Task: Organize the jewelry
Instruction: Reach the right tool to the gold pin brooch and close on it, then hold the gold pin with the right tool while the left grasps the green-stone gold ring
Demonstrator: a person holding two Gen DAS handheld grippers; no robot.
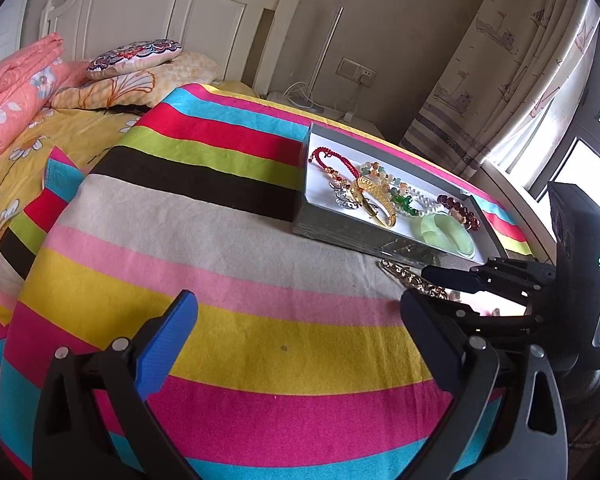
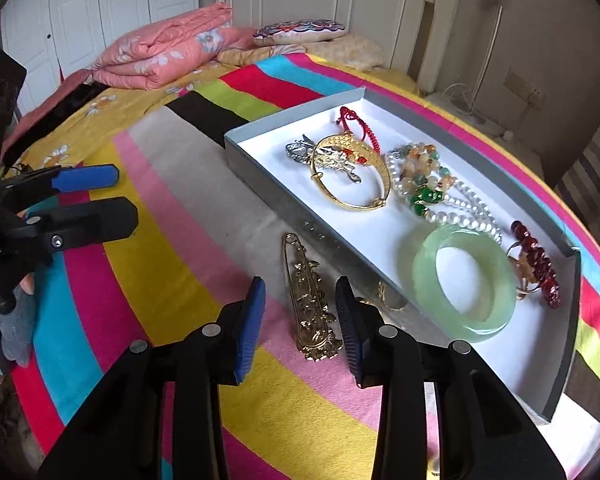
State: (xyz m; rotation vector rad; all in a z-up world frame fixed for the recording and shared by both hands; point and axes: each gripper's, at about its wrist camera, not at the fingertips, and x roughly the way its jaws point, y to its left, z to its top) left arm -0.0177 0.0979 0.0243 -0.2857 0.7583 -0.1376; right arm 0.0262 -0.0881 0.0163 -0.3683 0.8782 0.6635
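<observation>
A grey box with a white inside (image 2: 268,184) lies on the striped cloth (image 2: 172,216). In it lie a green jade bangle (image 2: 464,284), a gold bangle (image 2: 350,172), a red cord bracelet (image 2: 356,122), pearl and bead strands (image 2: 428,184) and dark red beads (image 2: 538,264). A long gold brooch (image 2: 310,304) lies on the cloth just outside the box; my right gripper (image 2: 300,304) is open around its near end. A small gold ring (image 2: 388,296) lies beside the box wall. My left gripper (image 1: 300,308) is open and empty above the cloth. The box also shows in the left wrist view (image 1: 340,232).
Folded pink quilt (image 2: 164,56) and patterned pillow (image 2: 300,30) lie at the bed's head. The white headboard (image 1: 160,12) stands behind. Curtain (image 1: 500,60) and window are at the right. A socket with cables (image 1: 358,72) is on the wall.
</observation>
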